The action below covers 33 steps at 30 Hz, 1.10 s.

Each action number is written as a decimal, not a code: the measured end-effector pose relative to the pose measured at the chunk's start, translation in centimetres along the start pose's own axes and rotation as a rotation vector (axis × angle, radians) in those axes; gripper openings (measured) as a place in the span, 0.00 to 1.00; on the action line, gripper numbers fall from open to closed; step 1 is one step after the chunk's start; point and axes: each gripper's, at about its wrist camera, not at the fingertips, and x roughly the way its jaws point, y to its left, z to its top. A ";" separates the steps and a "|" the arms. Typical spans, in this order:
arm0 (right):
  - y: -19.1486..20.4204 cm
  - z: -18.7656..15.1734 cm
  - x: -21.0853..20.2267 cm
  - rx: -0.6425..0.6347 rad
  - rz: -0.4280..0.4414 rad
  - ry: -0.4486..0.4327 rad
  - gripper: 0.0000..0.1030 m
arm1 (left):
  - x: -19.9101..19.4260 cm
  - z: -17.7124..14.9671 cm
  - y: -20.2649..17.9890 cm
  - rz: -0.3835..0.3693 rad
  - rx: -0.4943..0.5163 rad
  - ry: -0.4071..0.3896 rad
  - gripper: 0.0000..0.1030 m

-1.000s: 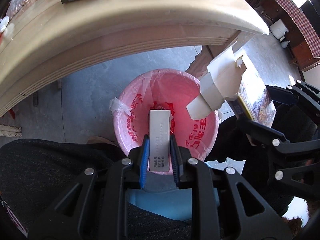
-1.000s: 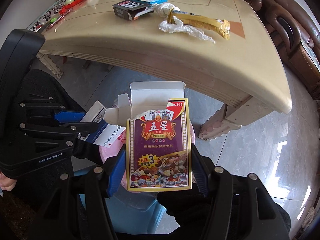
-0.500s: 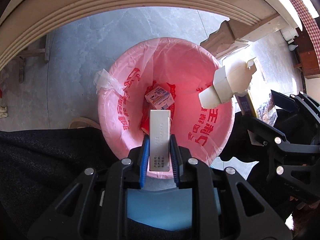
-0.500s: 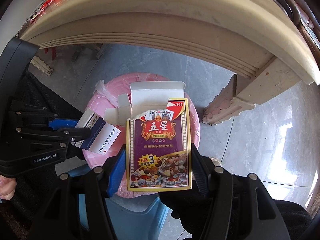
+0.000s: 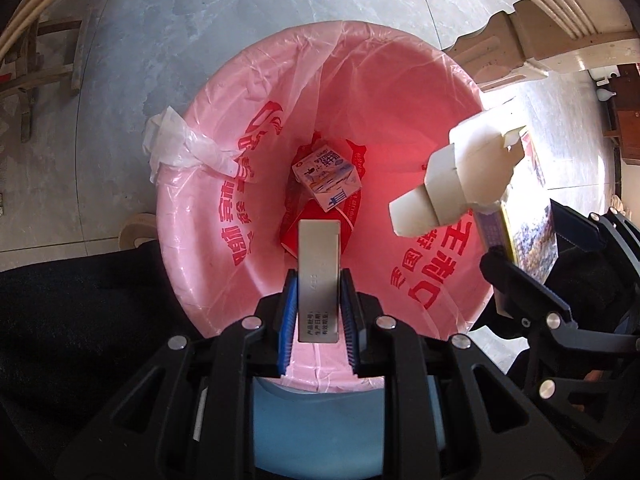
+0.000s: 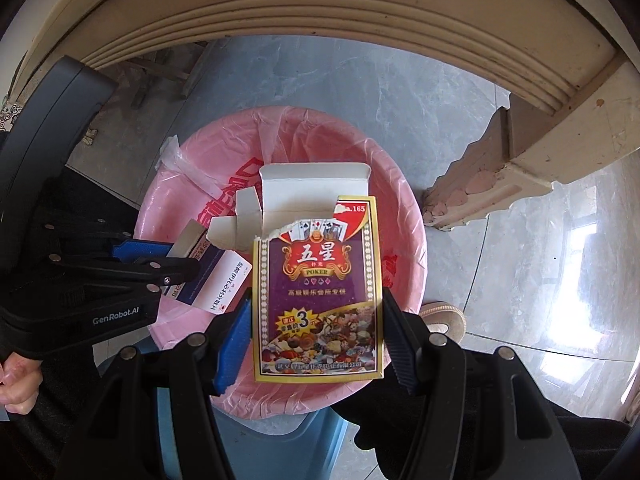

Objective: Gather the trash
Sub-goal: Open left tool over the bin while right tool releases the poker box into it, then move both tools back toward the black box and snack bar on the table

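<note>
My left gripper (image 5: 319, 292) is shut on a small grey and white box (image 5: 319, 276) and holds it over the open mouth of a bin lined with a pink bag (image 5: 224, 216). My right gripper (image 6: 318, 312) is shut on a purple poker card box (image 6: 318, 292) with its white flap open, also held above the pink bag (image 6: 404, 216). In the left wrist view the card box (image 5: 464, 184) hangs over the bin's right rim. In the right wrist view the small box (image 6: 216, 272) and the left gripper (image 6: 188, 260) are at left. A small carton (image 5: 326, 178) and red packaging lie in the bin's bottom.
The beige table edge (image 6: 320, 8) arches above and its carved leg (image 6: 492, 176) stands right of the bin. The floor is grey stone tile (image 5: 180, 40). The person's dark trousers (image 5: 80, 320) are on both sides of the bin.
Both grippers have dropped below the table edge and closer to the bin mouth. The tabletop has left view and the bin's contents now show. Both grips are unchanged.
</note>
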 end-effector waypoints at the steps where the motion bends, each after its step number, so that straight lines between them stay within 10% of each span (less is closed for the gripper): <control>1: 0.0 0.1 0.1 0.003 0.004 0.003 0.57 | 0.1 0.0 0.1 -0.006 -0.004 0.007 0.20; 20: 0.7 0.8 1.4 -0.024 0.003 0.027 0.69 | -0.9 0.5 0.4 0.045 -0.013 -0.038 0.59; 33: 1.1 0.9 1.5 -0.029 0.021 0.026 0.71 | -1.0 0.6 0.6 0.053 -0.029 -0.043 0.61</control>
